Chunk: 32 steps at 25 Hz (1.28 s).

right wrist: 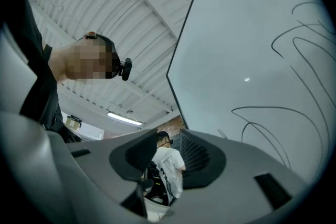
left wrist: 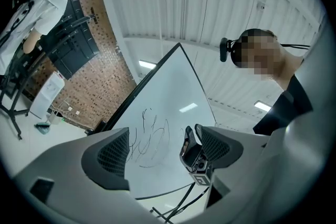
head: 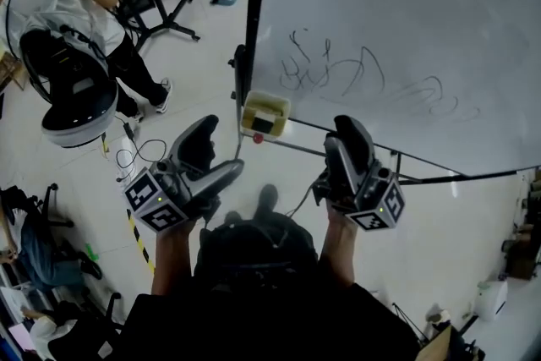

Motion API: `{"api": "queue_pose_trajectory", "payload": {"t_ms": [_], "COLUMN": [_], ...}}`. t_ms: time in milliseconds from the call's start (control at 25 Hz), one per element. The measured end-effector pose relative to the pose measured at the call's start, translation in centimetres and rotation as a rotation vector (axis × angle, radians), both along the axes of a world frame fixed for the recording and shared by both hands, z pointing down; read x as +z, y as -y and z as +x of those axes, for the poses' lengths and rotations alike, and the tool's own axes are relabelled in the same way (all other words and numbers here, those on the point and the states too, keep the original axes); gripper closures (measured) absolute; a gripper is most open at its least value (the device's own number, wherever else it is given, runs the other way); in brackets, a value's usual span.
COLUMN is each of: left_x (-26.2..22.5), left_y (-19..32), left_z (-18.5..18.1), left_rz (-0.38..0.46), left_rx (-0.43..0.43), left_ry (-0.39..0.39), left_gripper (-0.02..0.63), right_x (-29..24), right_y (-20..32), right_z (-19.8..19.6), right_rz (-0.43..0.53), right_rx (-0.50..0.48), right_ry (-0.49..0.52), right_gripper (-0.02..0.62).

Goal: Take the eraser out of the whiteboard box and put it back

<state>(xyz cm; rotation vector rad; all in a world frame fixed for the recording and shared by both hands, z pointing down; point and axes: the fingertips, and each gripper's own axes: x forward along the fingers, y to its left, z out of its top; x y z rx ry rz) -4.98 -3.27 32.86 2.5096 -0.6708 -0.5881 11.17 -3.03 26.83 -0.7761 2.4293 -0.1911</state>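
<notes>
Eraser (head: pixel 264 124) sits in whiteboard box (head: pixel 270 104), just beyond left gripper (head: pixel 218 150), untouched.

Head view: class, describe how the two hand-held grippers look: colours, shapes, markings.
Both the left gripper and the right gripper are grey and black, with two tapering jaws lined by dark ribbed pads. Each carries a cube with black-and-white square markers and a small green light. The person wears a dark top.
</notes>
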Motion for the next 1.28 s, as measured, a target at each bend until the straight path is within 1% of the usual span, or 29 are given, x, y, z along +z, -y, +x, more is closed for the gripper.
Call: {"api": "queue_pose_trajectory", "payload": {"t_ms": [160,360,560,760,1040,1280], "left_x": [0.2,0.3,0.4,0.6,0.4,0.8], "left_y": [2.0,3.6,3.8,3.5,4.6,6.4], "left_z": [1.7,3.6,4.9,5.3,5.7,4.9], "left_rz": [-0.014,-0.032,-0.046,-0.061,-0.051,-0.052], "left_rx": [-0.026,-0.060,-0.092,-0.122,-0.110,-0.064], "left_ry": [0.015,0.034,0.071,0.088,0.083,0.043], "left_gripper": [0.178,0.178,0.178,0.178,0.178,0.178], "right_x": [0.6,1.4,2.2,2.8,2.6,2.9], "right_y": [2.6,4.7,5.8,5.9,6.7,7.8], "right_z": [1.8,3.8,5.1,5.5,5.9,4.5], "right_rz": [-0.014,-0.025,-0.032,-0.034,-0.023,-0.038], "right_rx": [-0.027,-0.064,-0.098,-0.133,-0.126,-0.092], "right_ry": [0.013,0.036,0.067,0.082,0.068,0.024], "right_gripper": [0.456,0.456,0.457,0.456,0.457,0.457]}}
